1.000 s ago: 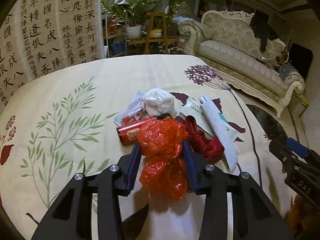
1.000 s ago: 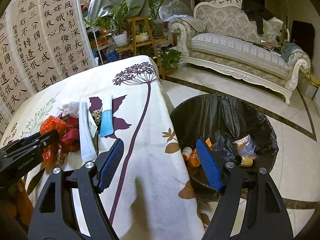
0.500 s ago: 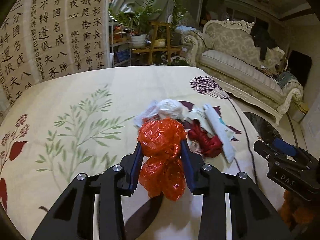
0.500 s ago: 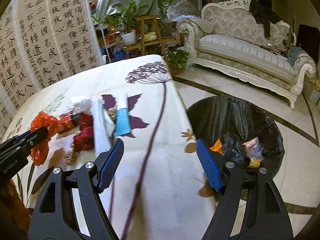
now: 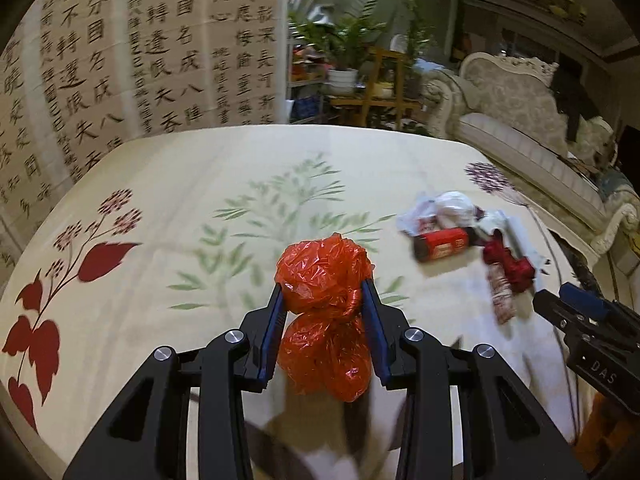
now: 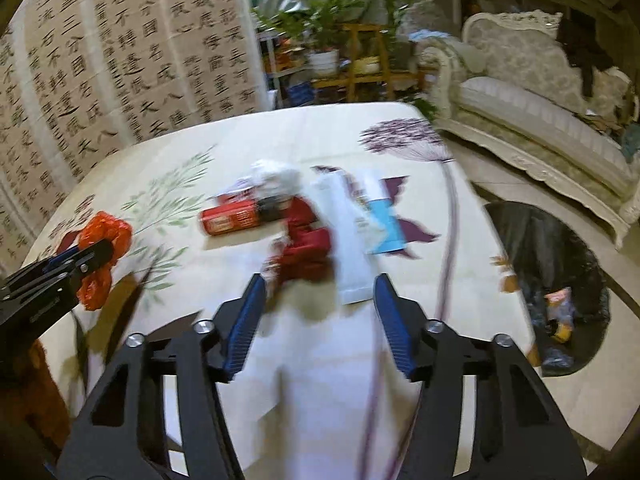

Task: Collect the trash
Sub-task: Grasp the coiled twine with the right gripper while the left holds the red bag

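At the bottom of the left wrist view the left gripper (image 5: 322, 300) is pinching an orange bag (image 5: 324, 276), its blue pads pressing the crumpled plastic at the waist so one lobe is bulging above the fingers and another is hanging below, hiding the cloth under it. At the bottom of the right wrist view the right gripper (image 6: 318, 292) is closing, its fingers (image 6: 244, 320) not yet pressing anything; the near ends of a red wad (image 6: 306, 252) and a white tube (image 6: 348, 240) are lying just ahead of the gap, both smeared by motion blur, so whether either is touching a pad cannot be told. Past them, mid-frame, the rest of the litter is sitting on the tablecloth (image 6: 180, 152): a red can (image 6: 230, 220) on its side, a white crumpled wad (image 6: 276, 180) behind it, and a blue-ended tube (image 6: 384, 216) beside the white one; their labels are too blurred to read. At the right edge a bin (image 6: 548, 280) lined in black is standing on the floor, cut off by the table's edge, with a few wrappers dimly showing inside. Farthest back, a calligraphy screen (image 6: 120, 60) is filling the upper left, plants (image 6: 332, 20) are standing at top centre, and a sofa (image 6: 540, 92) is running off the upper right.
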